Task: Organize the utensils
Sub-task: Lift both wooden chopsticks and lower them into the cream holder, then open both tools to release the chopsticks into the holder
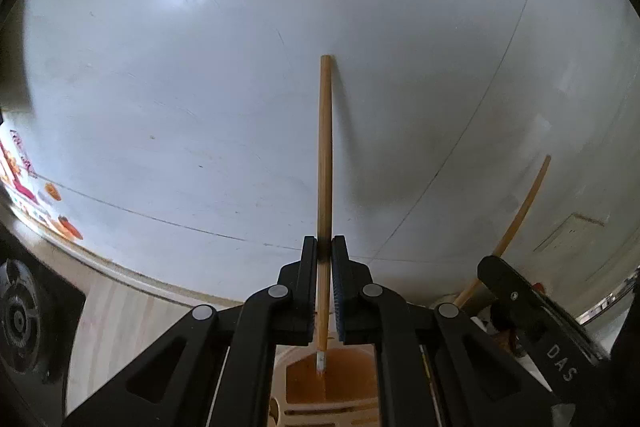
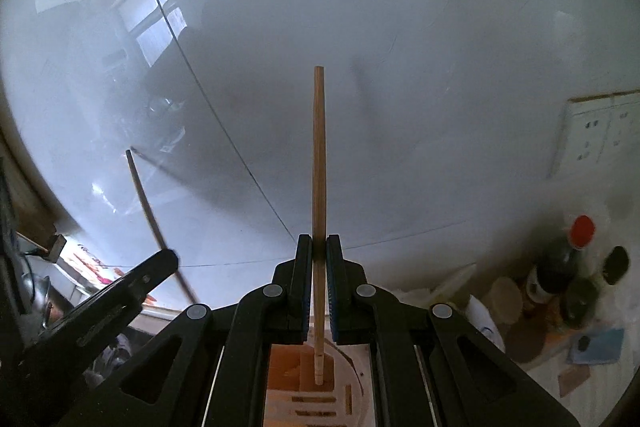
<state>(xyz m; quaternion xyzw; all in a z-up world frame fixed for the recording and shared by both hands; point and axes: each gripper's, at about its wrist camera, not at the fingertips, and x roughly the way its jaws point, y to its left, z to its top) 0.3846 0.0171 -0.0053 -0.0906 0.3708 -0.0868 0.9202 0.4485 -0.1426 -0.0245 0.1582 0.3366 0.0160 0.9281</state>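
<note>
now left gripper (image 1: 325,251) clamps wooden chopstick (image 1: 325,147) upright, its lower tip over slotted utensil holder (image 1: 332,383) below. right gripper (image 2: 319,249) likewise pinches second chopstick (image 2: 319,167) above same holder, white wall (image 2: 400,27) ahead.

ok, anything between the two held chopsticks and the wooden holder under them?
Nothing visible. The left gripper grips one wooden chopstick, tip over the slotted wooden utensil holder. The right gripper grips the other chopstick, tip hanging over the same holder's opening.
</note>
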